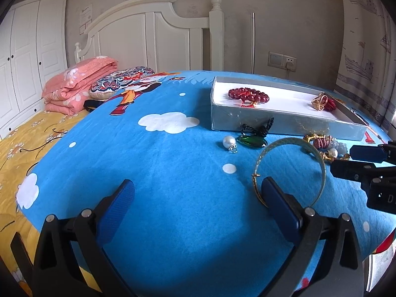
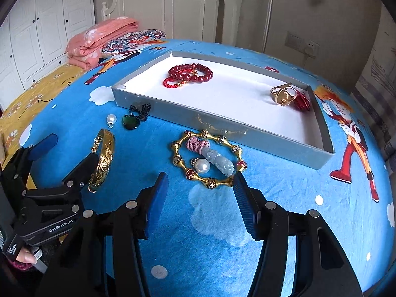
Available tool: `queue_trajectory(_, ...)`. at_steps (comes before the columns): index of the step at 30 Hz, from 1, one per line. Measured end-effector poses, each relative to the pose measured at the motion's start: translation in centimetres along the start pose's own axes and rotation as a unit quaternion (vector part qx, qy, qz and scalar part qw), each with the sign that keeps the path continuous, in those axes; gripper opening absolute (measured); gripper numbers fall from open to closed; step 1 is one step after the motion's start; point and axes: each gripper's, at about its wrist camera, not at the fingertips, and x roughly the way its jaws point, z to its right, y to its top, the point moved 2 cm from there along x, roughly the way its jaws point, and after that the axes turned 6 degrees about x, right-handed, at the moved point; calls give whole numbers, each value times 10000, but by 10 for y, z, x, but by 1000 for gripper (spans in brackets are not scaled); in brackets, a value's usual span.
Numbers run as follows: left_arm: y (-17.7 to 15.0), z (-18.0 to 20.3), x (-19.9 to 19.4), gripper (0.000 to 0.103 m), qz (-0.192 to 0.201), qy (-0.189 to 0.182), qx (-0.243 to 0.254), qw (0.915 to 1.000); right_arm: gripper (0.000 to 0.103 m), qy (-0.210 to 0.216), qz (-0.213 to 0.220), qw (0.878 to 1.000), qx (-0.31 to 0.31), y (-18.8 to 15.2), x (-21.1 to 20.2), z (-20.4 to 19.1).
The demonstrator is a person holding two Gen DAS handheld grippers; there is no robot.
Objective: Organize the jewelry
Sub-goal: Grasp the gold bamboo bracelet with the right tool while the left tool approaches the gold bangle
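1. Step: mid-sort. The tray (image 2: 319, 133) on the bed (image 2: 284, 222) already holds red bead bracelets (image 2: 190, 74) and a gold ring (image 2: 283, 95); several pieces lie loose on the near side.
2. Right gripper (image 2: 200, 193): jaws partly open, empty, pointing down just short of the gold link bracelet (image 2: 210, 183), which rings a pearl (image 2: 202, 165) and a pale pendant (image 2: 217, 159).
3. Left gripper (image 1: 198, 193): wide open, empty; its right finger (image 1: 274, 195) sits inside the gold bangle (image 1: 319, 165).
4. Next, I'd judge: right gripper pushes forward, closes on the bracelet's near edge, then lifts it into the tray.
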Motion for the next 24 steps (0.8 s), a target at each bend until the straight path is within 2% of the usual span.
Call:
queue_trajectory(2,0,-2,1,100,-4,6,-11,10000,49,251,-10,9997,-2,0,-2,-3)
queue_trajectory(5,0,-2,1,100,1,17,-7,10000,47,-35,331,9994,15,8,-11,4)
queue_trajectory(7,0,-2,1,100,12,25,4,10000,41,-230,452,9987,16,14,-13,14)
queue_trajectory(10,0,-3,1,100,20,27,8,10000,32,-441,333,9985,-36,18,-7,27)
queue_trajectory(15,0,-2,1,100,20,32,10,10000,30,-377,162,9987,-313,12,-7,32)
queue_trajectory(24,0,-2,2,100,21,37,6,10000,30,-376,163,9978,-530,4,-6,21)
